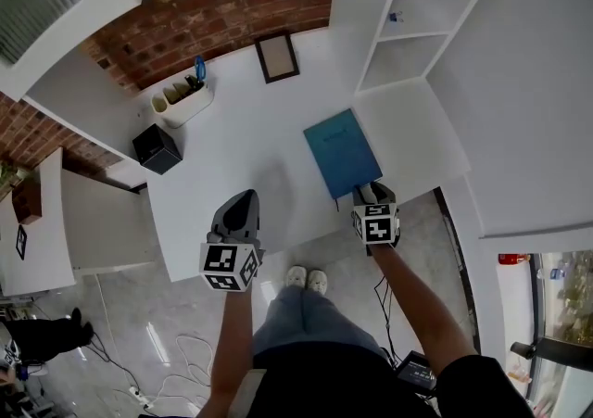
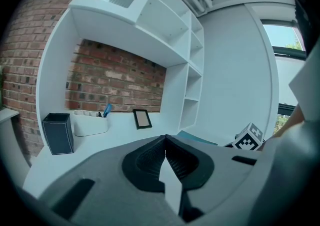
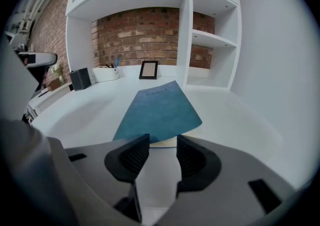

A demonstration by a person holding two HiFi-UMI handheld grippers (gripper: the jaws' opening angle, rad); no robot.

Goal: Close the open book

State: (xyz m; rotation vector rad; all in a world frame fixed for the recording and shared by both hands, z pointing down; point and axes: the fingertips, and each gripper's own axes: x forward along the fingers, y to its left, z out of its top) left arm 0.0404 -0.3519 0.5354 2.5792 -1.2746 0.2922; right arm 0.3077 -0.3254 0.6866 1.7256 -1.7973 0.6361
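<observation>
A blue book [image 1: 343, 152] lies flat on the white desk [image 1: 250, 129] with its cover up and shut. In the right gripper view the book [image 3: 160, 112] shows a cream page edge at its near end. My right gripper [image 1: 371, 192] sits just short of that near end, pointing down at it, and the right gripper [image 3: 163, 142] stands open with nothing between its pads. My left gripper [image 1: 243, 203] hovers over the desk's front edge, well left of the book. The left gripper [image 2: 165, 140] has its jaws shut on nothing. A sliver of the book [image 2: 197, 139] shows past it.
At the back left of the desk stand a black box [image 1: 156, 148] and a white pen holder [image 1: 182, 101]. A small picture frame [image 1: 277, 57] leans on the brick wall. White shelves [image 1: 408, 27] rise right of the book. The person's shoes [image 1: 307, 279] are on the floor below.
</observation>
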